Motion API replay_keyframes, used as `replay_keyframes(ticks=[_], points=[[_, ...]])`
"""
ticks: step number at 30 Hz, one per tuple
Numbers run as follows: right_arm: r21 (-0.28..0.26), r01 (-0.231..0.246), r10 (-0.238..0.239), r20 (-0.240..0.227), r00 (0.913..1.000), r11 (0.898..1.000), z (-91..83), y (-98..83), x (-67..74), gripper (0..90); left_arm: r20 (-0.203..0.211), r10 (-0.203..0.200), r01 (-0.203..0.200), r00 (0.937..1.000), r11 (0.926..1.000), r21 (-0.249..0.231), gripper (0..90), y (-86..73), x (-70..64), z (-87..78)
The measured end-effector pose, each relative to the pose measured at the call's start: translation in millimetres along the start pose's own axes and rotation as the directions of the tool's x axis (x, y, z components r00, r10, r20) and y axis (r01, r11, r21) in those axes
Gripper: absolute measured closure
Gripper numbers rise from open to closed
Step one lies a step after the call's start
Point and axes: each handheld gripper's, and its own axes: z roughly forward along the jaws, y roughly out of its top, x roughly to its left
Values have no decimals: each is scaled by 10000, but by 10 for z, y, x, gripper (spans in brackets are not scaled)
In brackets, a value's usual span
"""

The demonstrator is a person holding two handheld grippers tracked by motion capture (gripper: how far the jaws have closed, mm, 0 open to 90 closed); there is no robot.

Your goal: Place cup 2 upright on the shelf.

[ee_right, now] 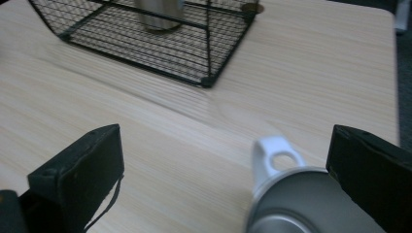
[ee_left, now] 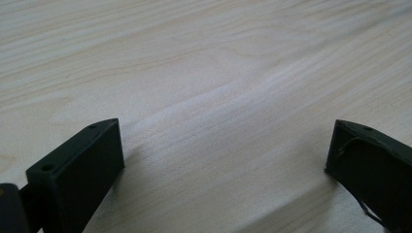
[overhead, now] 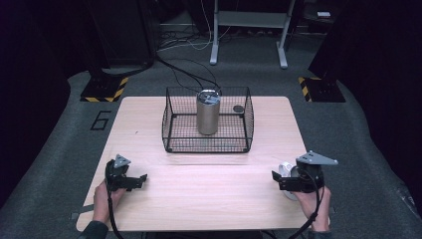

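I'm hovering the right gripper (ee_right: 226,160), jaws spread, around the lying flask (ee_right: 301,204) at the table's (overhead: 209,189) right edge, not yet gripping; next I'm closing. The left gripper (overhead: 130,180) is idling, spread, empty, near the left edge.

silver bottle (ee_right: 306,201) with white cap, black wire basket (overhead: 207,119), pale wood-grain table (overhead: 209,194).

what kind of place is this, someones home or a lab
Most likely a lab or test room set up for recording, not a home. A bare wooden table stands on grey carpet, yellow-and-black hazard tape marks stand bases, cables trail over the floor, and a number 6 is marked beside the table.
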Motion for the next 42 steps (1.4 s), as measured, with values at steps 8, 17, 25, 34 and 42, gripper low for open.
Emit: replay_keyframes(ticks=[8,17,25,34,42], points=[[263,-466,448,650,9969,9986,-118,-218,-335,0,1,-31,31,10000,10000,-14,0,0,-2,2],[541,-827,789,697,9944,9951,-60,-401,-470,0,-31,-93,93,10000,9999,-62,0,0,-6,5],[749,-933,887,632,9941,9928,29,-458,-462,0,-39,-98,97,9999,9999,-63,0,1,-6,6],[823,-1033,946,1043,9900,9912,85,-489,-418,44,-40,-99,99,9999,9999,-64,0,1,-6,6],[757,-841,738,1290,9889,9936,79,-488,-388,54,-40,-108,108,9999,9999,-69,0,1,-6,6]])
